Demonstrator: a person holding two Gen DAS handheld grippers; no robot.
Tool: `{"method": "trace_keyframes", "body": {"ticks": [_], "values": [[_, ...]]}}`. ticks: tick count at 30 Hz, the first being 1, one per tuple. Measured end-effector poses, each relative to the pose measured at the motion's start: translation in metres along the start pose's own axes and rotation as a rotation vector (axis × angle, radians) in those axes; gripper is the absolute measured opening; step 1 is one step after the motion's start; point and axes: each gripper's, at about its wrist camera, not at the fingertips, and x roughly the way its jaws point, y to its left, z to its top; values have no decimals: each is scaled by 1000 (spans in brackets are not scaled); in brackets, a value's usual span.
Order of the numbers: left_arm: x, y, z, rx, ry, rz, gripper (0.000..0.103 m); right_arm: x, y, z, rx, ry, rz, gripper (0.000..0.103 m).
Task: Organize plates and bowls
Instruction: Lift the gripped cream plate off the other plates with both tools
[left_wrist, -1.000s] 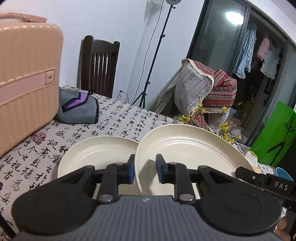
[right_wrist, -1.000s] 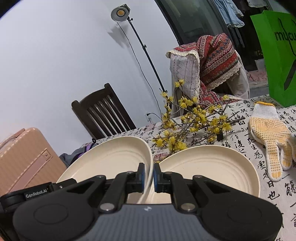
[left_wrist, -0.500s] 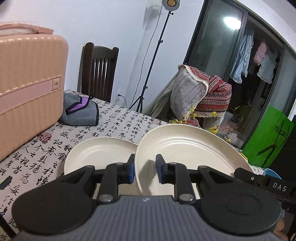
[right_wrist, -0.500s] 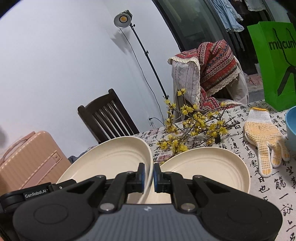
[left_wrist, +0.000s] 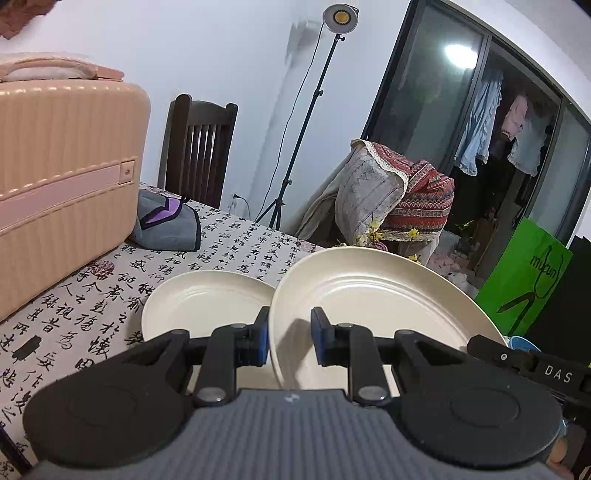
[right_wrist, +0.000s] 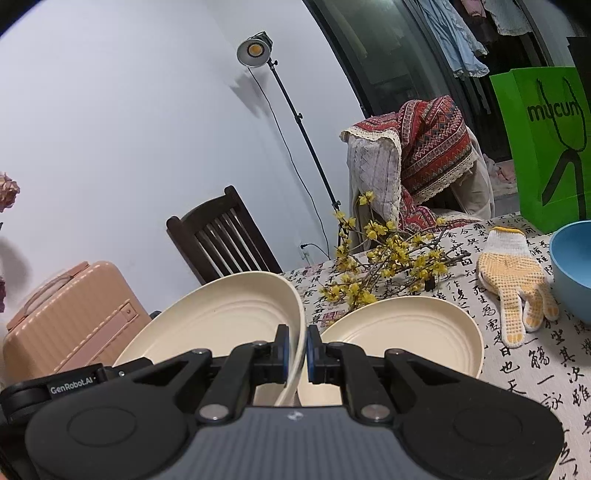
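A cream plate (left_wrist: 369, 295) hangs tilted above the table, gripped at opposite rims. My left gripper (left_wrist: 290, 336) is shut on its left rim, and the plate spreads to the right. My right gripper (right_wrist: 296, 349) is shut on the right rim of the same plate (right_wrist: 221, 325), pads tight against the thin edge. In the left wrist view another cream plate (left_wrist: 207, 302) lies flat on the calligraphy tablecloth, to the left. The right wrist view shows a flat cream plate (right_wrist: 406, 332) to the right. Whether these are one plate, I cannot tell. A blue bowl (right_wrist: 572, 269) stands at the far right.
A pink suitcase (left_wrist: 55, 184) fills the table's left end, with a grey pouch (left_wrist: 166, 225) beside it. Yellow flower twigs (right_wrist: 388, 266) and a dotted work glove (right_wrist: 513, 280) lie beyond the right plate. A green bag (right_wrist: 546, 147) stands behind the bowl, and a dark chair (left_wrist: 199, 147) by the far edge.
Both grippers have drawn back and risen together with the plate held between them. The table objects have shrunk and slid away, and the blue bowl has come into the right wrist view.
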Motion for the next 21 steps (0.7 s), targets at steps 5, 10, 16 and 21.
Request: {"method": "trace_keyframes", "body": {"ticks": [5,10,16,21], "values": [[-12,0,-1,2,-10,-7,23,-12,6,-1,1,-12,1,9],[-26,1,-3,-13,-36,-16,21,-21,10,-4,1,-21,0,9],[-38,-1,-4,-12,-45,-28,20,-36,12,-7,-7,-36,-2,9],[-48,-4,-8,1,-54,-30,20,-47,13,-8,-2,-47,-1,9]]}}
